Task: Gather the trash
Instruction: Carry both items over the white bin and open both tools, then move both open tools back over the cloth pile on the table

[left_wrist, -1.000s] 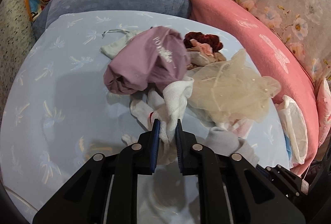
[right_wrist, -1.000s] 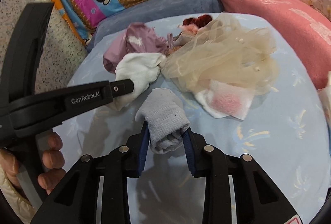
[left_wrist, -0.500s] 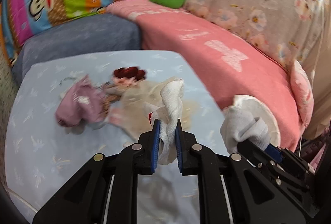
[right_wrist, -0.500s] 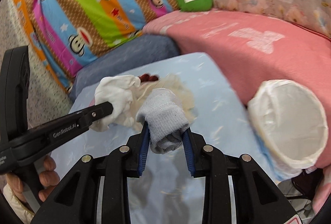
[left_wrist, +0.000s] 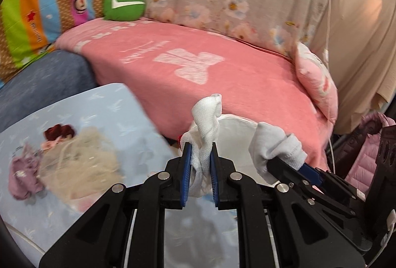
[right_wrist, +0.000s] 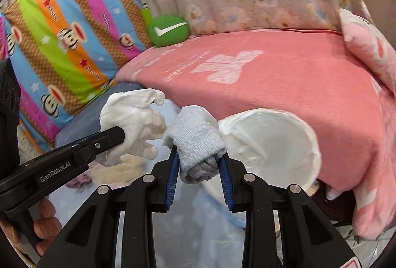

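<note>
Clamped between the blue pads of the left hand-held gripper (left_wrist: pixel 200 164), a white sock (left_wrist: pixel 206 119) is held at frame centre, just in front of the white-lined bin (right_wrist: pixel 272 141). A grey sock (right_wrist: pixel 195 141) is pinched tight by the right hand-held gripper (right_wrist: pixel 199 169), lower centre. More laundry (left_wrist: pixel 74 161) is left on the blue worktop (left_wrist: pixel 99 104), lower left.
</note>
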Available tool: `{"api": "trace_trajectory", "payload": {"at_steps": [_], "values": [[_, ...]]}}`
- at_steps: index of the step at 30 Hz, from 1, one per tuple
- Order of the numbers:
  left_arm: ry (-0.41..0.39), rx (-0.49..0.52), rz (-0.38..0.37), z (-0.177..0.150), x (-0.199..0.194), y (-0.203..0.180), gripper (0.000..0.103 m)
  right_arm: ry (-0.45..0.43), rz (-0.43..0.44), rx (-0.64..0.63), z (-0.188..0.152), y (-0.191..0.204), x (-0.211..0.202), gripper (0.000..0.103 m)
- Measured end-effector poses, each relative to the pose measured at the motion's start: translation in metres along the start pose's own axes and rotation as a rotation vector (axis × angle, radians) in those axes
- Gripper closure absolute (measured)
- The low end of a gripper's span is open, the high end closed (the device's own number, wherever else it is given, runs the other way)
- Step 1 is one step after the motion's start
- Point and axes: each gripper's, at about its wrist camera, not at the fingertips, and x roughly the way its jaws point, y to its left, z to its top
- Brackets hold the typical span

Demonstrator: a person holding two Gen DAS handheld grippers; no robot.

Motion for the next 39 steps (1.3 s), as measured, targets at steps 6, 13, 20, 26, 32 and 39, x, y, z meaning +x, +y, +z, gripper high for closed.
{"api": "trace_trajectory", "payload": {"at_steps": [6,13,20,26,32,39], "values": [[0.039,0.077,-0.058,0.004,0.029,-0.035,0.087,-0.007,-0.053,0.063,0.009,-0.043,0.008,0.073],[0.068,0.109,-0.052,0.007,0.053,-0.048,0.068,0.002,-0.084,0.104,0.012,-0.064,0.025,0.068],[0.060,0.035,0.018,0.012,0.058,-0.028,0.035,-0.012,-0.102,0.117,0.014,-0.070,0.026,0.056],[0.053,0.018,0.065,0.009,0.054,-0.020,0.035,-0.016,-0.096,0.080,0.014,-0.052,0.023,0.050],[0.043,-0.008,0.100,0.006,0.046,-0.006,0.035,-0.015,-0.088,0.038,0.010,-0.031,0.017,0.046],[0.027,-0.042,0.134,0.000,0.031,0.010,0.035,0.001,-0.064,0.015,0.003,-0.009,0.011,0.045]]}}
